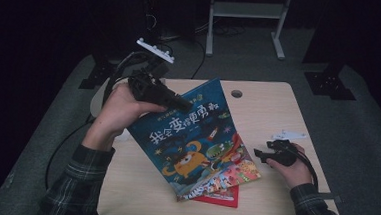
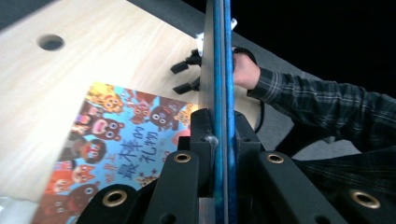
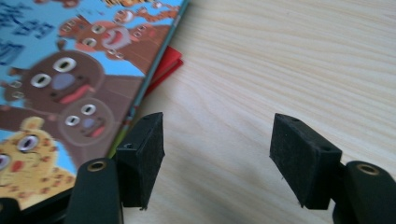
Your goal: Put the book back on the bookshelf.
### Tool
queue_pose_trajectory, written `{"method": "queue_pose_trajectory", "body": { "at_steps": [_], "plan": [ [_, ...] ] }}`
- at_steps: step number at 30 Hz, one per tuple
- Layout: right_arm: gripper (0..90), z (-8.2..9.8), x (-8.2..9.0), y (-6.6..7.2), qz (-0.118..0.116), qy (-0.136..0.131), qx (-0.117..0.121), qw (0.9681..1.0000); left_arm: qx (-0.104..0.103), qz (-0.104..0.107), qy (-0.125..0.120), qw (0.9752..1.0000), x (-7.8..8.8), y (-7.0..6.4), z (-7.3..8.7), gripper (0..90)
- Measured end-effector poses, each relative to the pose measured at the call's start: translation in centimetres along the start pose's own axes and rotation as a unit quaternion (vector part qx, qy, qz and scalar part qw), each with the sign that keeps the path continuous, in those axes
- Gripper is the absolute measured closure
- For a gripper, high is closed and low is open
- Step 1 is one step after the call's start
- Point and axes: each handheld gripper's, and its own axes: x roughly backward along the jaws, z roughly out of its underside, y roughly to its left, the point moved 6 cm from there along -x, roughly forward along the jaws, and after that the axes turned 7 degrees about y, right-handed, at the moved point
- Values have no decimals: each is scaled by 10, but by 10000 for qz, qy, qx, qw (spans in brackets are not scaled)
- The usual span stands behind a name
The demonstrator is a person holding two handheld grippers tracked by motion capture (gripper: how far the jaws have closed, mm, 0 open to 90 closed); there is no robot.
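Left tongs [image 1: 181,105] raised, clamping tilted blue book [image 1: 189,132], right tongs [image 1: 260,154] agape.

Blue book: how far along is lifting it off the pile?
Done: left gripper is clamped on the blue book, its gripped edge raised. In hand: the book tilts over the animal book. Left: carrying it clear. Right gripper is open beside the pile.

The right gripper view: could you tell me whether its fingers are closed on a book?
No, the right gripper has its fingers standing apart over the bare table, with the animal book beside them.
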Motion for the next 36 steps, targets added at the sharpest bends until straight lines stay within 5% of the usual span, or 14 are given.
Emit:
{"method": "queue_pose_trajectory", "body": {
  "at_steps": [9, 17, 23, 36],
  "plan": [
    [315, 5, -12, -9, 255, 262, 57, 9993, -4, -392, -176, 9991, 29, 2, 2, 823],
    [247, 5, -19, -14, 275, 159, -51, 9995, 310, -740, -197, 9966, 43, 19, 20, 823],
    [122, 4, -24, -16, 337, 59, -123, 9993, 571, -945, -221, 9936, 58, 33, 40, 823],
    [117, 3, -25, -18, 356, 69, -159, 9992, 1070, -1282, -291, 9855, 94, 57, 85, 823]
  ]
}}
